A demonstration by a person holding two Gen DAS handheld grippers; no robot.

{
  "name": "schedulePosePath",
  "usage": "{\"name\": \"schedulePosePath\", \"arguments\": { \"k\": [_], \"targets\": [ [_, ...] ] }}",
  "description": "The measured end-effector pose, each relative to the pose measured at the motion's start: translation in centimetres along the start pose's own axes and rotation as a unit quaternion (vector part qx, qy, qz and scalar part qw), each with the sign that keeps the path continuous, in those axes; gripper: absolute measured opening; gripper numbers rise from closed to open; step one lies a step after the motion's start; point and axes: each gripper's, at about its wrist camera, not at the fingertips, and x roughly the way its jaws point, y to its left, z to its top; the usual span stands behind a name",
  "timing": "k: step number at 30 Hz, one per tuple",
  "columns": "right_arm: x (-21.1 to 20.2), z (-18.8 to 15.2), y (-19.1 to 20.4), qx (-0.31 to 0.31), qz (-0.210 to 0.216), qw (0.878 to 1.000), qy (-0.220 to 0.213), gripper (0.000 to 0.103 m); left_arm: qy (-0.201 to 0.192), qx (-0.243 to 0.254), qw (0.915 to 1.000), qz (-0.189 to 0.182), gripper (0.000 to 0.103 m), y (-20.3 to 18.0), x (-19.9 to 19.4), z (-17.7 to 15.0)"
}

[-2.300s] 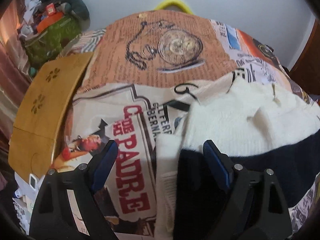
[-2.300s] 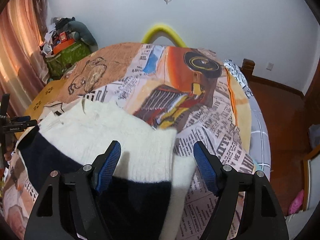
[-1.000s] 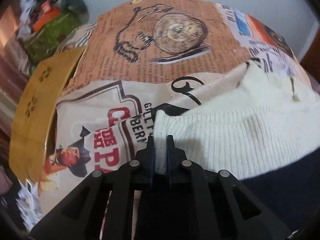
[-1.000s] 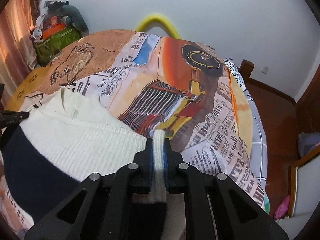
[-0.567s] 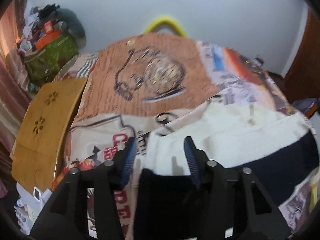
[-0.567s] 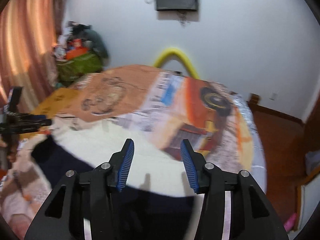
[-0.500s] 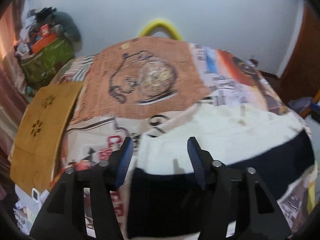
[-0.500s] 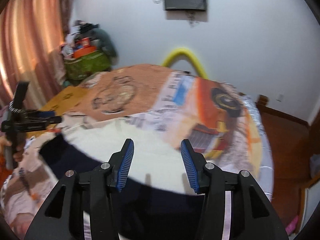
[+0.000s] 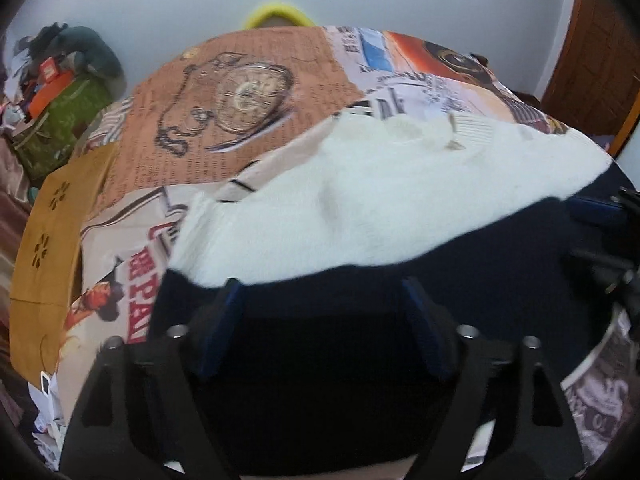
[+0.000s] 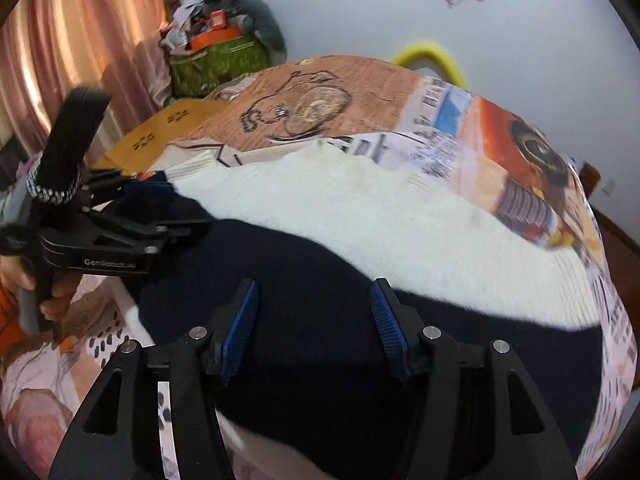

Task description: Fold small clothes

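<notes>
Both grippers, left [image 9: 320,320] and right [image 10: 314,320], have just been opening and grasp nothing above the sweater [image 10: 380,216] on the bed [image 10: 360,80]. One fold appears laid; the next probably requires regripping an edge.

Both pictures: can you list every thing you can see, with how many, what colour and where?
sweater: one, cream with a dark navy part, spread flat on the bed
bedspread: one, orange and newspaper print with a pocket watch picture, covering the bed
board: one, yellow-brown with flower cut-outs, at the bed's left edge
bag: one, green, piled with clutter, in the far corner
curtain: one, pink, far left
yellow hoop: one, behind the bed
left gripper: one, black, blue fingers open, over the navy part
right gripper: one, black, open, over the navy part
hand: one, holding the left gripper's handle
</notes>
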Motion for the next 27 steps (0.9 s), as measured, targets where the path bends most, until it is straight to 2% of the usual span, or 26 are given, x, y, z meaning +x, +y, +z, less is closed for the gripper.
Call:
{"name": "schedulePosePath", "arguments": {
  "k": [8, 11, 20, 27],
  "targets": [
    [-3.9, -3.2, -3.5, 0.032, -0.051, 0.998, 0.002, 0.054, -0.001, -0.015, 0.9996, 0.024, 0.083, 3.1, -1.8, -2.3],
    [-5.6, -4.2, -4.7, 0.043, -0.068, 0.997, 0.000, 0.054, 0.006, -0.004, 0.9957, 0.093, 0.082, 3.8, -2.1, -3.4],
    [-8.0, -6.2, -5.4, 0.049, -0.108, 0.993, 0.005, 0.054, 0.014, -0.082, 0.9935, 0.077, 0.082, 8.5, -4.9, -6.9],
    [-9.8, -5.5, -4.2, 0.044, -0.115, 0.992, -0.011, 0.055, -0.008, -0.113, 0.9904, 0.078, 0.082, 8.9, -8.2, -7.9]
  ]
}}
